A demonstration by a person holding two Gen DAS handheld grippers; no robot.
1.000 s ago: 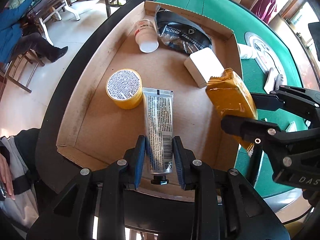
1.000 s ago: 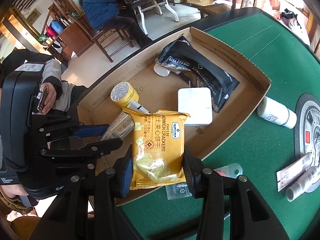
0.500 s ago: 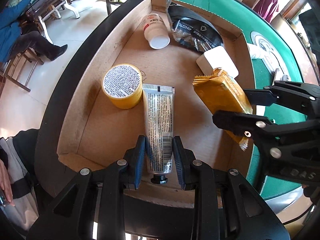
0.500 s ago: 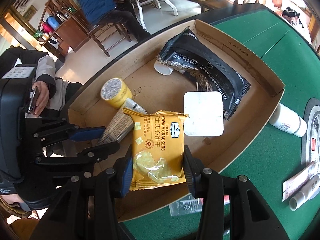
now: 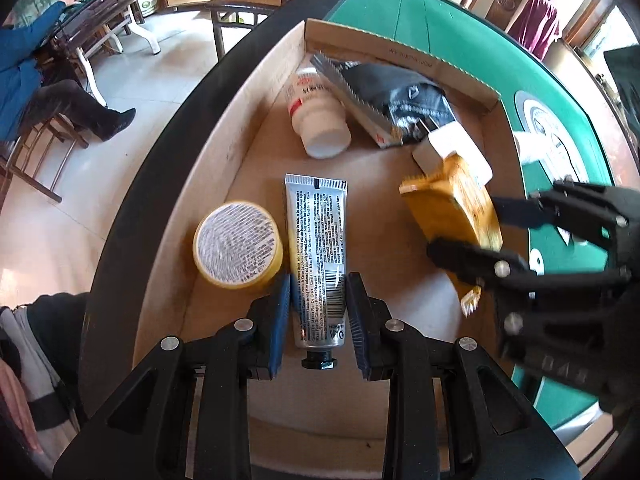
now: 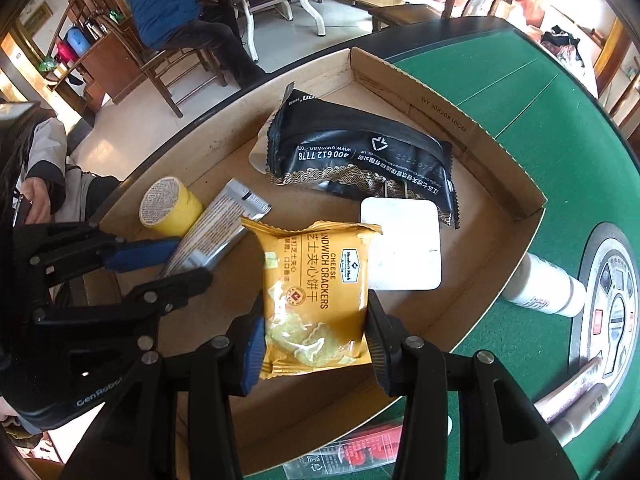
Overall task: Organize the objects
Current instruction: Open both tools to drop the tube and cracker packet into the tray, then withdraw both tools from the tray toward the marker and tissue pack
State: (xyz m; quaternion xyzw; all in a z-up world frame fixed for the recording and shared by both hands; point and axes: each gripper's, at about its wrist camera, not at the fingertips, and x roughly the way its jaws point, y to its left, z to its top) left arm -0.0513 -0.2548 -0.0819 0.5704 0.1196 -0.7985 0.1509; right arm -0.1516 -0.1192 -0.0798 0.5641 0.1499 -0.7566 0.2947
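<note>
My left gripper (image 5: 319, 312) is shut on a silver cream tube (image 5: 318, 256), black cap toward me, low over the cardboard tray (image 5: 224, 152). The tube also shows in the right wrist view (image 6: 216, 236). My right gripper (image 6: 316, 344) is shut on a yellow cheese cracker packet (image 6: 316, 292) held over the tray's near right part; it shows in the left wrist view (image 5: 452, 216) too. A yellow round tin (image 5: 236, 244) sits just left of the tube.
In the tray lie a white pill bottle (image 5: 316, 116), a black snack bag (image 6: 360, 160) and a white square box (image 6: 404, 248). On the green felt (image 6: 540, 120) outside lie another white bottle (image 6: 544, 288) and small tubes (image 6: 576, 400).
Both grippers have moved further in over the tray. The cracker packet has moved from the tray's right edge to above its floor. The tube is lower, beside the yellow tin.
</note>
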